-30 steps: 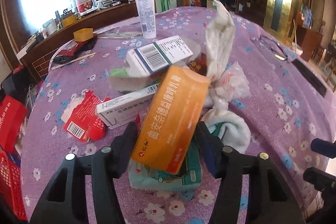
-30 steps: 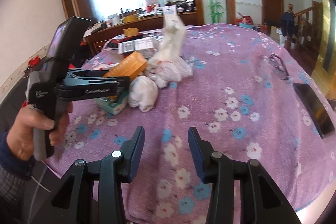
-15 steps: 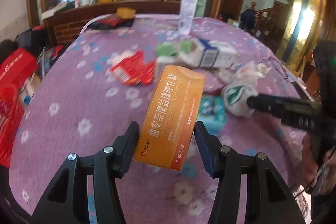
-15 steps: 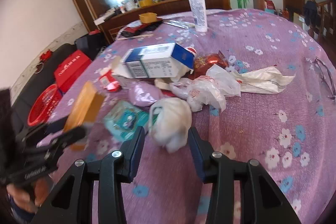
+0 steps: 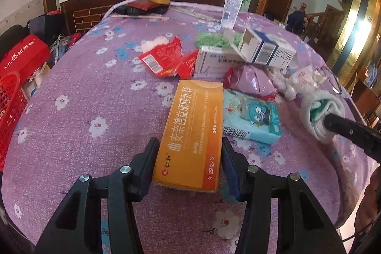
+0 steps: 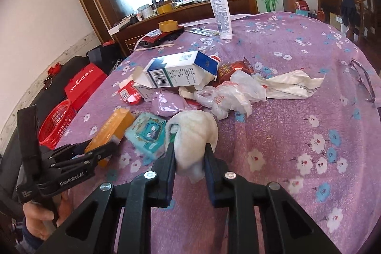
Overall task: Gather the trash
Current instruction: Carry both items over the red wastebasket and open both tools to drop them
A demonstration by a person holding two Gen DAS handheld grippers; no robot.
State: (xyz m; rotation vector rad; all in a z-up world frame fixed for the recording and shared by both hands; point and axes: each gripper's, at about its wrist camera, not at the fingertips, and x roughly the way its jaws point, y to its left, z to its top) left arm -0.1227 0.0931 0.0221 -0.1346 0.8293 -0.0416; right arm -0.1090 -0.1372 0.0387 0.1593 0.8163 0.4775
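Trash: right gripper (image 6: pixel 189 160) jaws closing on white wad (image 6: pixel 194 135); left gripper (image 5: pixel 189 163) gripping orange box (image 5: pixel 194 135). Squeezing wad firmly before lifting.

Both grippers are built of black plastic. On the left gripper (image 5: pixel 189 163) and the right gripper (image 6: pixel 189 160), each finger arm is pierced by long slots and fastened with two round silver screws. Blue pads (image 6: pixel 209 179) are fitted on the inner faces of the fingers. White lettering reading "GenRobot.AI" is printed along the left gripper's side. What appears to be a dark blue sleeve (image 6: pixel 26 233) is worn at the wrist.
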